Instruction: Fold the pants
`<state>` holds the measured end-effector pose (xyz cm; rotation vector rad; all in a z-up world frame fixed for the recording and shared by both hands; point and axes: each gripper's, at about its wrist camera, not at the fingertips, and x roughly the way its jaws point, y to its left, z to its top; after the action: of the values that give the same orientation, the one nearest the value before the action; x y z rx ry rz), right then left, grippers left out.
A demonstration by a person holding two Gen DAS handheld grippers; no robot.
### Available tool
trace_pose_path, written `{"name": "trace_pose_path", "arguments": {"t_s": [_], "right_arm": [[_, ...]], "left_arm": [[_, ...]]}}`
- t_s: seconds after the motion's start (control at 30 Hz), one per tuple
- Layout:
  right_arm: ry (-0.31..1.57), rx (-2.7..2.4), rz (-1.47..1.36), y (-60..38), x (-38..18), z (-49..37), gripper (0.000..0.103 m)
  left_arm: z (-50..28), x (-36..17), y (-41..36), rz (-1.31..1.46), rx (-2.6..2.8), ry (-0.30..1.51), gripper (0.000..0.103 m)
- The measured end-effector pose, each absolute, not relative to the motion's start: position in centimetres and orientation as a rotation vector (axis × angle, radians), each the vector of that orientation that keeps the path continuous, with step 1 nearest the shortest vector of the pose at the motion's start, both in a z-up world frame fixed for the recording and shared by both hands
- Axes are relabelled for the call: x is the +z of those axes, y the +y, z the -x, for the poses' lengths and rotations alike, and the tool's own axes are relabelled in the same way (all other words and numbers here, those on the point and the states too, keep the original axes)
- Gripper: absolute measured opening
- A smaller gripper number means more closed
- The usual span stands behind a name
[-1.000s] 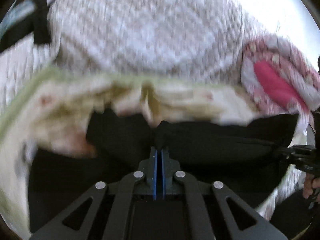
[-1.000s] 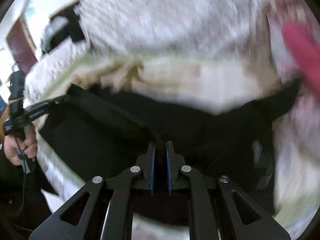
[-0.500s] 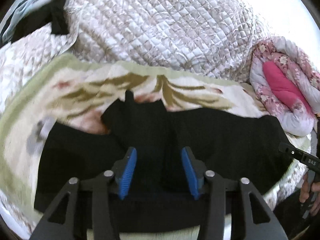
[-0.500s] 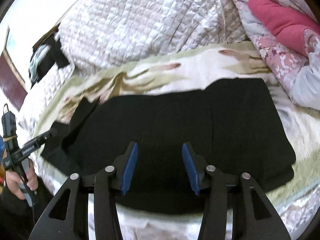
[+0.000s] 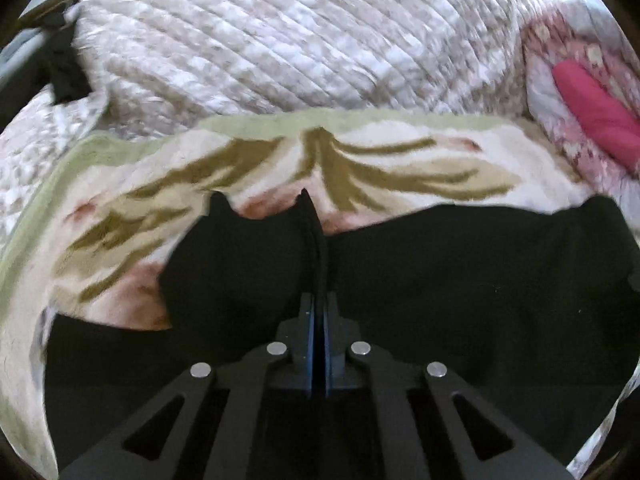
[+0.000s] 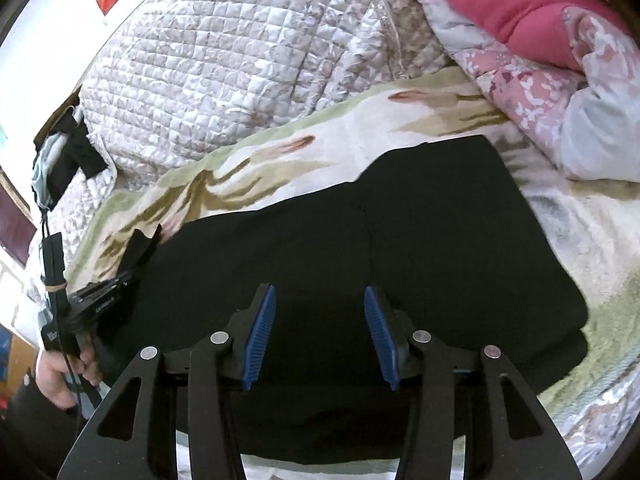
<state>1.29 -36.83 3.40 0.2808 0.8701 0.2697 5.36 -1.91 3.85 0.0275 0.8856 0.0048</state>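
Observation:
The black pants [image 5: 460,280] lie folded across a floral blanket [image 5: 380,152] on a bed. My left gripper [image 5: 318,300] has its jaws closing together on a raised ridge of the pants' cloth near their left end. In the right wrist view the pants [image 6: 440,220] spread flat as a wide dark rectangle. Just above their near edge, my right gripper [image 6: 319,290] stands open with its blue pads apart and nothing pinched. The left gripper [image 6: 120,276] shows at the pants' left corner, with a hand [image 6: 60,376] on its handle.
A white quilted cover [image 5: 280,40] is heaped behind the blanket. On the right lies a bundled pink floral duvet [image 6: 540,60]. A black garment [image 6: 76,156] hangs at the far left. The bed's near edge runs below the grippers.
The pants went from lifted to lying flat. My right gripper let go and stays open. My left gripper opened, then shut again on a fold at the left end.

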Motion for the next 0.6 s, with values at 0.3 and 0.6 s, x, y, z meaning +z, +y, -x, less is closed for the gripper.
{"name": "trace_pose_path", "arguments": {"t_s": [0.3,0.6], "right_arm": [[0.86,0.282,-0.261,-36.4,3.6,-0.7,0.047],[0.855,0.271,-0.235,-36.2,3.6,0.1,0.047]], "left_arm": [[4.6,8.1,5.9,0.233,0.221,0.689,0.005],[6.8,3.7,11.1,0.553,0.244,0.804,0.026]]}}
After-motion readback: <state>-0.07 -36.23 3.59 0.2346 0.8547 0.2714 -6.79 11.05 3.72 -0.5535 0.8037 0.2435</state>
